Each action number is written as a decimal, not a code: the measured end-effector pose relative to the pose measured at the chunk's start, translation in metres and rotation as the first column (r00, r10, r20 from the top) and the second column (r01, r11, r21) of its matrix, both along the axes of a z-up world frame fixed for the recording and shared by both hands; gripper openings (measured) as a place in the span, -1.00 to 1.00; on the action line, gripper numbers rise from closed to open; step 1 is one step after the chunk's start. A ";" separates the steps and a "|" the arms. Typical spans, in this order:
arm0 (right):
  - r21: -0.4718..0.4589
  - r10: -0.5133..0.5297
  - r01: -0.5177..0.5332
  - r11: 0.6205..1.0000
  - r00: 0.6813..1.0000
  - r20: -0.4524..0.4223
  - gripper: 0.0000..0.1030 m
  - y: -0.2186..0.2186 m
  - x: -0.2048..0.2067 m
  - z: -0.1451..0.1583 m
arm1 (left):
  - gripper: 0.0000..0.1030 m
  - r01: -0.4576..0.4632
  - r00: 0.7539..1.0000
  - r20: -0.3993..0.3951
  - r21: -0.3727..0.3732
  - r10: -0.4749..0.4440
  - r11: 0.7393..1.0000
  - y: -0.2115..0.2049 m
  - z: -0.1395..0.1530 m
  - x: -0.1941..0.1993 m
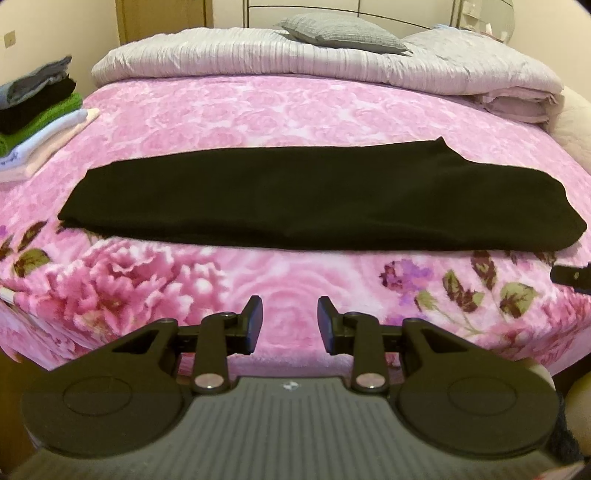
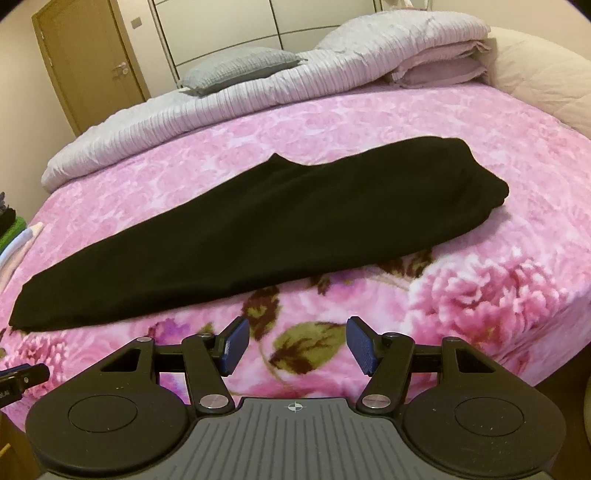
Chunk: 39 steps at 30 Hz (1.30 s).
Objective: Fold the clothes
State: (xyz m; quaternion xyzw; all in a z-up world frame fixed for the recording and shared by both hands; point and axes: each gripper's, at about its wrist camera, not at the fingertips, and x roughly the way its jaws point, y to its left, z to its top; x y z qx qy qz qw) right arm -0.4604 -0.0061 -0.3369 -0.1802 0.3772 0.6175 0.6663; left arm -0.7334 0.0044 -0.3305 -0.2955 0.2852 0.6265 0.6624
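Observation:
A black garment (image 1: 295, 195) lies folded into a long flat strip across the pink floral blanket (image 1: 280, 110); it also shows in the right wrist view (image 2: 280, 232), running from lower left to upper right. My left gripper (image 1: 290, 321) is open and empty, held near the bed's front edge, short of the garment's near side. My right gripper (image 2: 297, 343) is open and empty, also in front of the garment, toward its right half. The tip of the right gripper (image 1: 570, 277) shows at the right edge of the left wrist view.
A stack of folded clothes (image 1: 40, 110) sits at the bed's left edge. A rolled lilac duvet (image 1: 295, 55) and a grey pillow (image 1: 343, 31) lie at the head of the bed. A door (image 2: 88, 62) stands far left.

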 end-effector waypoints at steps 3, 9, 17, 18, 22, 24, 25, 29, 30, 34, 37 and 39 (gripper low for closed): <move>-0.014 0.001 -0.001 1.000 1.000 0.001 0.21 0.004 0.000 -0.004 | -0.45 -0.061 0.993 0.099 0.019 0.059 0.998 0.007 -0.003 -0.023; -0.052 0.010 -0.010 0.999 1.000 -0.004 0.21 0.022 0.000 -0.019 | -0.37 -0.328 0.841 0.453 -0.007 0.296 0.945 0.027 -0.022 -0.127; -0.134 0.035 -0.033 0.990 0.999 0.013 0.21 0.061 -0.011 -0.043 | -0.32 -0.620 0.493 0.709 -0.121 0.504 0.776 0.052 -0.066 -0.252; -0.143 0.041 -0.039 0.989 0.999 0.014 0.21 0.065 -0.013 -0.046 | -0.31 -0.639 0.455 0.724 -0.140 0.519 0.756 0.056 -0.072 -0.261; -0.174 0.055 -0.049 0.984 0.998 0.030 0.21 0.079 -0.019 -0.056 | -0.29 -0.673 0.341 0.761 -0.213 0.552 0.709 0.071 -0.094 -0.283; -0.181 0.058 -0.050 0.982 0.997 0.042 0.21 0.083 -0.020 -0.059 | -0.29 -0.680 0.303 0.775 -0.232 0.555 0.695 0.075 -0.103 -0.287; -0.181 0.059 -0.050 0.982 0.997 0.045 0.21 0.085 -0.020 -0.060 | -0.28 -0.686 0.296 0.781 -0.227 0.550 0.691 0.076 -0.106 -0.287; -0.177 0.059 -0.051 0.983 0.997 0.042 0.21 0.089 -0.016 -0.061 | -0.30 -0.706 0.308 0.790 -0.184 0.531 0.684 0.081 -0.107 -0.285; -0.176 0.059 -0.051 0.983 0.997 0.039 0.21 0.089 -0.016 -0.062 | -0.34 -0.708 0.323 0.785 -0.171 0.529 0.685 0.084 -0.107 -0.283; -0.161 0.064 -0.059 0.985 0.998 0.023 0.20 0.089 -0.011 -0.061 | -0.92 -0.659 0.499 0.703 -0.072 0.507 0.749 0.104 -0.091 -0.266; -0.140 0.033 -0.032 0.990 0.999 0.006 0.20 0.087 0.003 -0.057 | -0.92 -0.553 0.744 0.494 0.075 0.450 0.830 0.118 -0.062 -0.234; -0.114 -0.027 0.029 0.993 0.999 0.019 0.20 0.087 0.019 -0.050 | -0.93 -0.432 0.875 0.317 0.173 0.365 0.885 0.125 -0.039 -0.207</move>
